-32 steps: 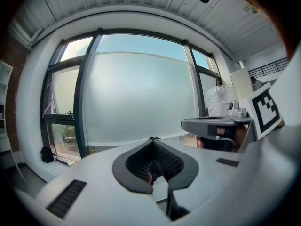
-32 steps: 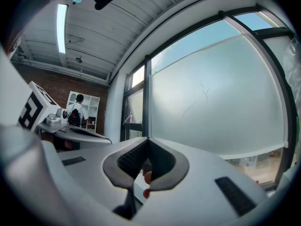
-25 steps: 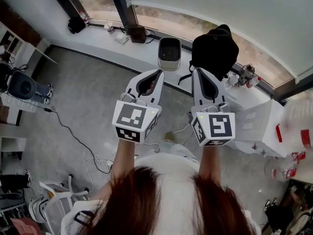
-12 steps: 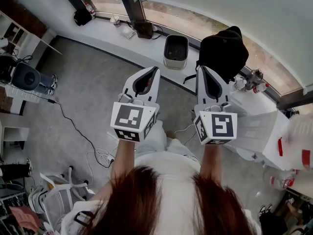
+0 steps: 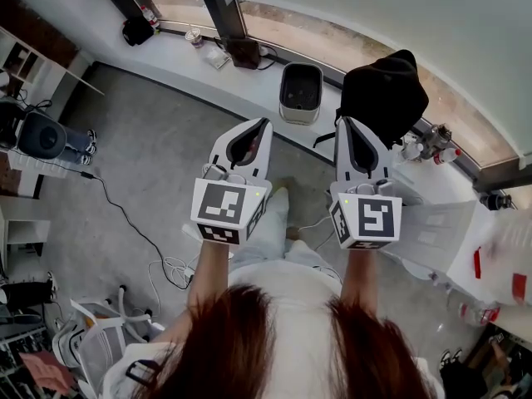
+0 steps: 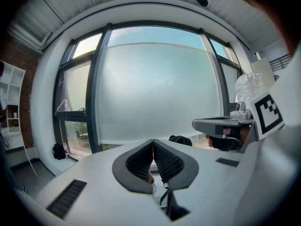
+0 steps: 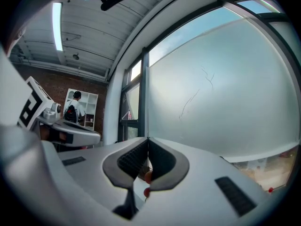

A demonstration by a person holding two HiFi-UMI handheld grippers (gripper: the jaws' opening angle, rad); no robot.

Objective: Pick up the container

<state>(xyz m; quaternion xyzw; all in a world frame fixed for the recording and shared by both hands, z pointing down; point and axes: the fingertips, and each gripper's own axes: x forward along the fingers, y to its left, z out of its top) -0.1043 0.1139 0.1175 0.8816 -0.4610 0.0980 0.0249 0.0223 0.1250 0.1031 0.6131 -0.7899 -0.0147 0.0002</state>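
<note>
On the window ledge (image 5: 174,56), a grey container (image 5: 301,92) looks dark inside; left claw (image 5: 267,122) and right claw (image 5: 340,120) are clenched, empty.

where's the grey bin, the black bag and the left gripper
grey bin (image 5: 298,115): head view, its front wall
black bag (image 5: 384,94): head view, middle of its top
left gripper (image 5: 265,124): head view, tips of its shut jaws

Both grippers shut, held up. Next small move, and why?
Probably open the right gripper and reach toward the bin on the sill. It and the left gripper are shut and empty, and the bin sits untouched beyond them.
</note>
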